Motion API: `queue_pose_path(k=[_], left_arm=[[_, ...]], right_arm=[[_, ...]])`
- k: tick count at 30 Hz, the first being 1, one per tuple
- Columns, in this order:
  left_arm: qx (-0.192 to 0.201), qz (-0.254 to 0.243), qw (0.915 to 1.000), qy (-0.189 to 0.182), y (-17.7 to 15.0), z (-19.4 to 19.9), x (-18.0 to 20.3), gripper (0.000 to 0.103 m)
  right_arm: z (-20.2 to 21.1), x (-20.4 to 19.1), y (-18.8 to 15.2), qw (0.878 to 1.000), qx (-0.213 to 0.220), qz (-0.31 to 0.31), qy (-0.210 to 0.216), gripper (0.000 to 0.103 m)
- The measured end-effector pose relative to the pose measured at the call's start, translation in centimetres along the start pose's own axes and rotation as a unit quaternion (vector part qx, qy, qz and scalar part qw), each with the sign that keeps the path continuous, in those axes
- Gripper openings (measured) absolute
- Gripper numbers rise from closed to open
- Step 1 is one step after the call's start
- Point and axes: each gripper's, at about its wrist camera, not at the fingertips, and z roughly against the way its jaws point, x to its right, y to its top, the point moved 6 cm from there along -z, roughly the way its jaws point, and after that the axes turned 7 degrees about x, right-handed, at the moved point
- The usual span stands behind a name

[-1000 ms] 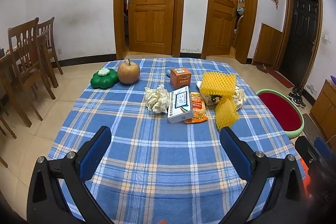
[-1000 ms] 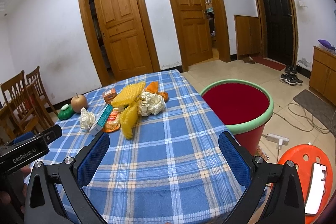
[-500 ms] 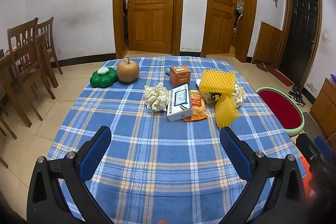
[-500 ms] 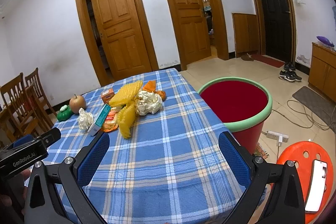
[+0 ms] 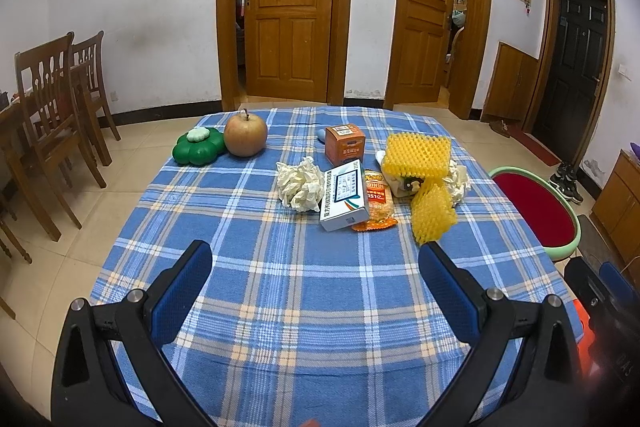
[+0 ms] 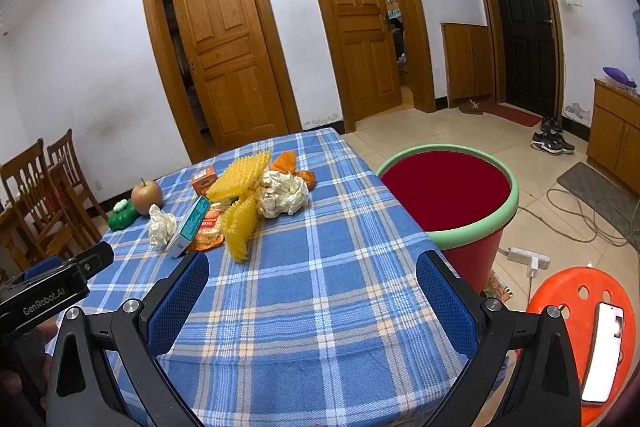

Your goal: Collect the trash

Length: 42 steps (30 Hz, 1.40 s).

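Blue plaid tablecloth (image 5: 280, 287) w/ trash pile, red bin (image 6: 448, 195) beside, wooden doors behind.

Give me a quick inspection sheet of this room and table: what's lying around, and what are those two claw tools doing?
Surface: table under a blue plaid cloth, items grouped at its far half.
Job's things: crumpled white tissue, white and teal carton, orange snack packet, yellow foam fruit nets, small orange box, second tissue wad; red bin with green rim beside the table.
Clutter: russet apple, green flower-shaped container.
Grippers: left gripper and right gripper both open, holding nothing, above the near cloth.
Cables: white power strip and grey cords on the floor.
Surroundings: wooden chairs, orange plastic stool bearing a phone, shoes by the dark door.
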Motion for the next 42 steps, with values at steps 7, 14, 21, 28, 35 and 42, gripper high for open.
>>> queue_pose_path(k=[7,14,21,28,35,42], left_arm=[[0.000,-0.001,1.0000,0.001,0.0,0.0,-0.1,0.101],[-0.006,-0.003,0.9999,0.009,0.3,-0.9,-0.9,0.101],[-0.014,-0.011,0.9996,0.022,1.2,-2.4,-2.0,0.101],[-0.027,-0.017,0.9990,0.030,3.0,-5.2,-3.7,0.101],[-0.039,-0.027,0.9987,0.022,4.4,-9.4,-4.1,0.101],[-0.076,-0.023,0.9965,-0.025,3.8,-14.1,-3.7,0.099]], right_arm=[[-0.2,0.1,-0.1,1.000,-0.003,-0.001,-0.002,0.103],[-1.1,0.2,-0.1,1.000,-0.012,-0.002,-0.008,0.103],[-2.8,0.5,0.4,1.000,-0.026,-0.001,-0.010,0.103],[-5.3,-0.3,1.9,0.999,-0.041,0.005,-0.003,0.103],[-8.6,-2.0,3.3,0.998,-0.062,0.004,0.005,0.103],[-12.5,-3.7,4.4,0.997,-0.080,0.015,-0.013,0.103]])
